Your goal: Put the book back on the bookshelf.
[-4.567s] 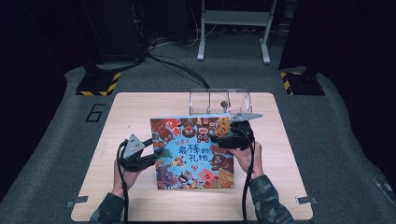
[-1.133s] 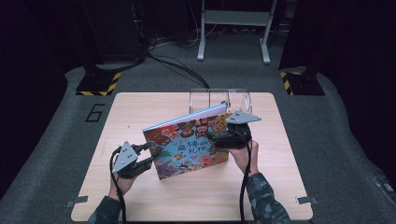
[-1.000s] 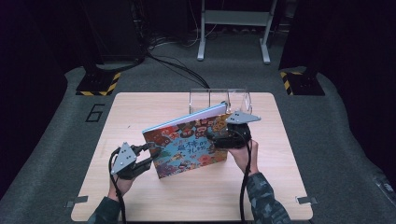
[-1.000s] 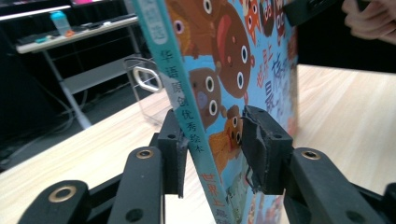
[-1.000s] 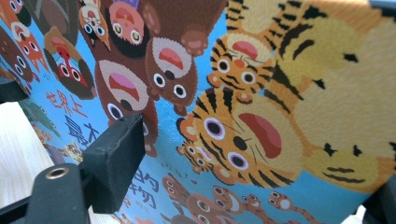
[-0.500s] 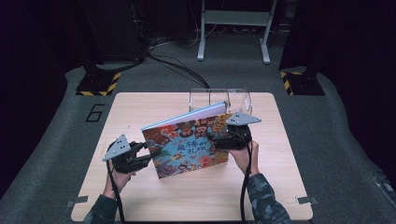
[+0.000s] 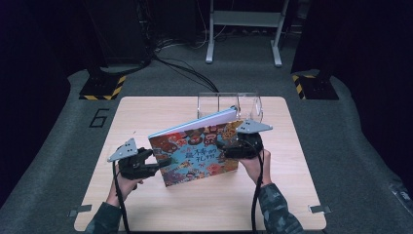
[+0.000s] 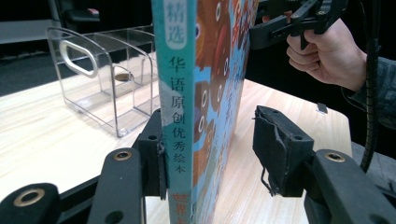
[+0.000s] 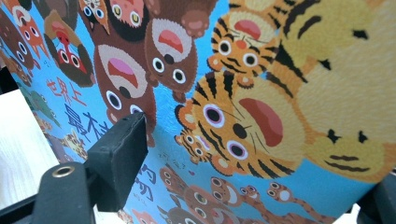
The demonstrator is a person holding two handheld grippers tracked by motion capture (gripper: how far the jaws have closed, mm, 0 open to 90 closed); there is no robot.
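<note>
A colourful picture book (image 7: 195,151) stands tilted on the table, its spine toward the left and its top edge raised. My right gripper (image 7: 229,146) is shut on the book's right side; the cartoon cover (image 9: 261,93) lies against its pad (image 9: 121,154). My left gripper (image 7: 163,161) straddles the spine (image 8: 182,93). Its jaws have just been opening with the book between them. One pad (image 8: 152,154) rests at the spine, while the other pad (image 8: 280,149) stands clear of the cover. The right gripper (image 8: 280,28) pinches the book farther off in the left gripper view.
A clear plastic rack (image 7: 229,102) stands at the table's far edge just behind the book, also seen as the rack (image 8: 93,88). The wooden table (image 7: 146,117) has bare room left, right and in front of the book. Dark floor and cables lie beyond.
The book, flat on the table several seconds ago, now stands tilted. Over the last second the left gripper's jaws spread apart at the spine; the right gripper kept still.
</note>
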